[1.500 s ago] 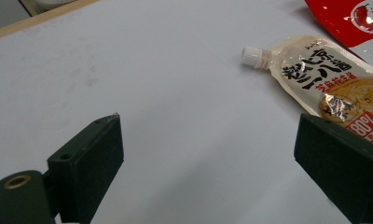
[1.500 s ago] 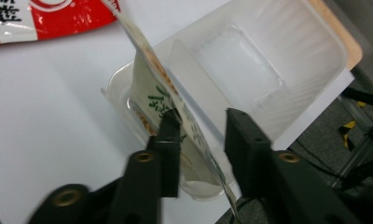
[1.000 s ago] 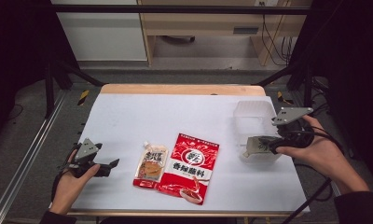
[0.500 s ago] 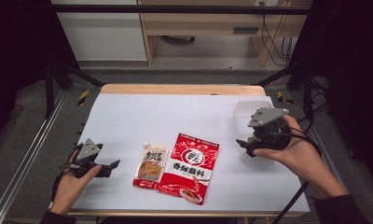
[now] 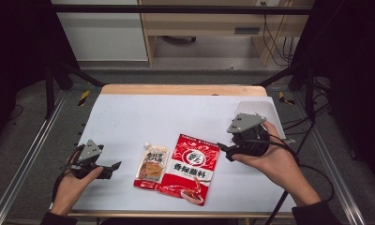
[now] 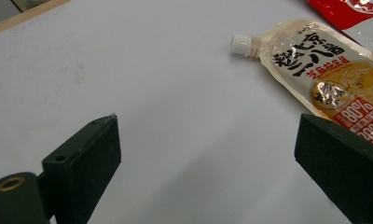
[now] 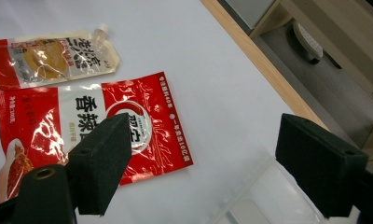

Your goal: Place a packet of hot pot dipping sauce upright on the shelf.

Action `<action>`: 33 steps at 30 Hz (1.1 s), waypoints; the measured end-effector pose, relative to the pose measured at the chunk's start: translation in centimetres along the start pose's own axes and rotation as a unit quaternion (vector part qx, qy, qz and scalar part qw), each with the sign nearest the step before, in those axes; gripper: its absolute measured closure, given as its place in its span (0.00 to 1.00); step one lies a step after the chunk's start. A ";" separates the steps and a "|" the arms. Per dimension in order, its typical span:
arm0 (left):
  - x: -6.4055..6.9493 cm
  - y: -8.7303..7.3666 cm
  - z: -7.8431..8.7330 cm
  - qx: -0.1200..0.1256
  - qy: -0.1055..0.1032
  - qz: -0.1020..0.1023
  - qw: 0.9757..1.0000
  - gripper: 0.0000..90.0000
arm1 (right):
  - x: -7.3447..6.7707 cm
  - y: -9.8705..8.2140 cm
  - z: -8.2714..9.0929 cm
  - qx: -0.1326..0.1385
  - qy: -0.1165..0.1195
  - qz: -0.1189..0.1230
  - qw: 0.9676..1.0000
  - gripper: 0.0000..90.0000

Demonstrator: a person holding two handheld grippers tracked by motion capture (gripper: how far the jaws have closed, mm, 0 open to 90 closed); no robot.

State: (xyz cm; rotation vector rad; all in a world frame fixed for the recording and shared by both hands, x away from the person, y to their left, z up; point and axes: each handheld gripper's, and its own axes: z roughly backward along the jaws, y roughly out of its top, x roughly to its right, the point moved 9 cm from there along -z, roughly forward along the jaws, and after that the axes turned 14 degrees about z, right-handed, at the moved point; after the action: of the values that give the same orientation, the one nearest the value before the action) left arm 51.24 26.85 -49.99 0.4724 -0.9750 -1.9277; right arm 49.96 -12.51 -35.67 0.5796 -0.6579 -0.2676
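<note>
A red sauce packet (image 5: 190,166) lies flat on the white table (image 5: 176,117), and a smaller spouted pouch (image 5: 153,164) lies against its left side. My left gripper (image 5: 113,168) rests low at the table's left, open and pointing right at the pouch (image 6: 324,70); nothing is between its jaws (image 6: 208,140). My right gripper (image 5: 225,151) hovers just right of the red packet (image 7: 152,135), pointing left. It is open (image 7: 205,140); its jaws have just been closing slightly with nothing between them.
A clear plastic container (image 5: 258,112) stands behind the right hand near the table's right edge, and its rim (image 7: 268,196) lies under the right gripper. A wooden strip (image 5: 181,90) borders the far edge. Black frame posts stand on both sides.
The right hand has carried its gripper left, from beside the clear container to the red packet's right edge. The left hand has stayed in place.
</note>
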 end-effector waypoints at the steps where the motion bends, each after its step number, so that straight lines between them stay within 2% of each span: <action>1: 0.0 0.0 0.0 -0.001 0.000 0.000 1.000 0.08 | -0.3 0.1 -0.2 0.000 0.000 0.001 1.000 0.21; 7: 0.2 -0.1 -0.1 -0.003 -0.002 -0.002 1.000 0.08 | -2.0 0.7 -1.4 0.006 0.006 0.006 1.000 0.23; 14: 0.5 -0.2 -0.3 -0.006 -0.006 -0.005 1.000 0.08 | -3.7 1.2 -2.8 0.017 0.005 -0.008 1.000 0.24; 22: 1.2 0.0 -0.4 -0.006 -0.011 -0.011 1.000 0.08 | -5.3 1.2 -4.2 0.018 0.003 -0.012 1.000 0.25; 33: 2.0 0.2 -0.4 -0.006 -0.020 -0.022 1.000 0.09 | -7.4 0.4 -6.4 0.023 0.000 -0.036 0.999 0.28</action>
State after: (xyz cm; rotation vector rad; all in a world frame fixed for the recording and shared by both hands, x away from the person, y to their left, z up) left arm 50.59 24.89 -49.98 0.4544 -0.9864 -1.9883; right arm 48.44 -6.50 -43.20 0.6479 -0.6449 -0.3198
